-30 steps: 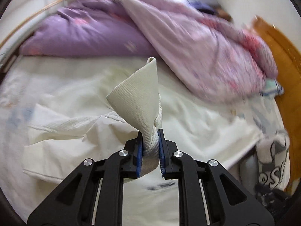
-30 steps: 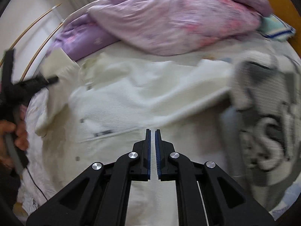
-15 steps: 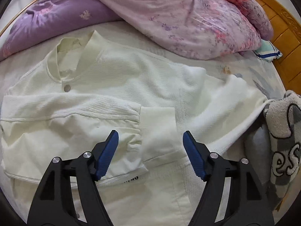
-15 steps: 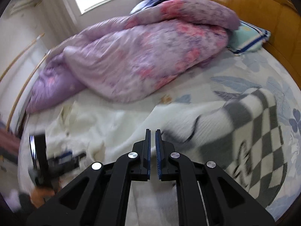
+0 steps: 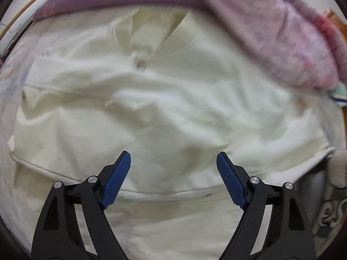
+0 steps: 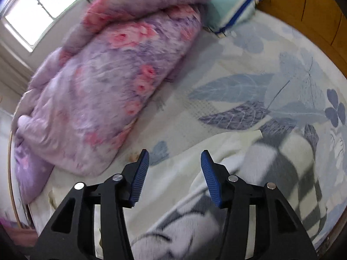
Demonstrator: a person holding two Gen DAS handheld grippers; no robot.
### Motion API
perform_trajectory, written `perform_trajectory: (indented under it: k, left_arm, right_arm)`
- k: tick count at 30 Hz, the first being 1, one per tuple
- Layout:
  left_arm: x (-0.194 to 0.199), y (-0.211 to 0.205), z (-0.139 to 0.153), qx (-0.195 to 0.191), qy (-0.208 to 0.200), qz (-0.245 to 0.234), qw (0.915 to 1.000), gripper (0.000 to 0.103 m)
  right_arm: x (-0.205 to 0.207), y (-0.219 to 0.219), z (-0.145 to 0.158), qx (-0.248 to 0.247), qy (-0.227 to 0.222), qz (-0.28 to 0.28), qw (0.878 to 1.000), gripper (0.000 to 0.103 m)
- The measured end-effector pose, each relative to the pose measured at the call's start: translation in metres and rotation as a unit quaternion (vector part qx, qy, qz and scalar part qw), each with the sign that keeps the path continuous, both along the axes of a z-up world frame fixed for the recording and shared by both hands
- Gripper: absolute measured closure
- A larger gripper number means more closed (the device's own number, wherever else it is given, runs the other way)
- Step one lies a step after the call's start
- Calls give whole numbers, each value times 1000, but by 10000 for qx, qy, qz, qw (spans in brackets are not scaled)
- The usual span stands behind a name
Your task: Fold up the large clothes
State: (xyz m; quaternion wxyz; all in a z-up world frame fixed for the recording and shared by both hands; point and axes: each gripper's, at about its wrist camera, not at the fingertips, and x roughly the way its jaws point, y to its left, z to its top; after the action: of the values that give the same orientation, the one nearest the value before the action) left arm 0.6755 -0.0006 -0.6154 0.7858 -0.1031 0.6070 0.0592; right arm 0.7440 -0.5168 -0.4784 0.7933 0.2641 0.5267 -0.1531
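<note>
A cream jacket (image 5: pixel 164 99) lies spread on the bed and fills the left wrist view, collar at the top, a sleeve folded across its front. My left gripper (image 5: pixel 173 162) is open and empty just above the jacket's lower part. In the right wrist view a cream sleeve or edge (image 6: pixel 216 147) lies on the leaf-print bedsheet (image 6: pixel 271 75). My right gripper (image 6: pixel 174 162) is open and empty above that cream cloth and a grey and white checked garment (image 6: pixel 282 173).
A purple floral duvet (image 6: pixel 112 82) is heaped along the far side of the bed and also shows in the left wrist view (image 5: pixel 282 32). A teal pillow (image 6: pixel 234 6) lies by the wooden headboard (image 6: pixel 314 10). The checked garment's edge (image 5: pixel 331 205) lies right of the jacket.
My left gripper let go of the cream sleeve cuff, opened wide and moved closer over the jacket. My right gripper swung right toward the checked garment and opened.
</note>
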Motion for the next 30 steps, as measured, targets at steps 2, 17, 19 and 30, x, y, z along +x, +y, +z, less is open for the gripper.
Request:
perform_trajectory:
  k: [2,17,19,30]
  left_arm:
    - [0,3,-17,9,360,24,9993,21]
    - [2,-8,-37,203,532,-96,9983,21]
    - [2,-7,-37,198,551,-114,9982,21]
    - [2,-2,-26,-328,496,-148,9981,20]
  right_arm:
    - [18,-14,-31,531,600,-148,9967,47]
    - [2,-50,-93,213,2216,-681,9725,59]
    - [1,-47,-91,143,2234,-661,9724,59]
    - [-24,-37,-87,-91,2505,-527,9666,58]
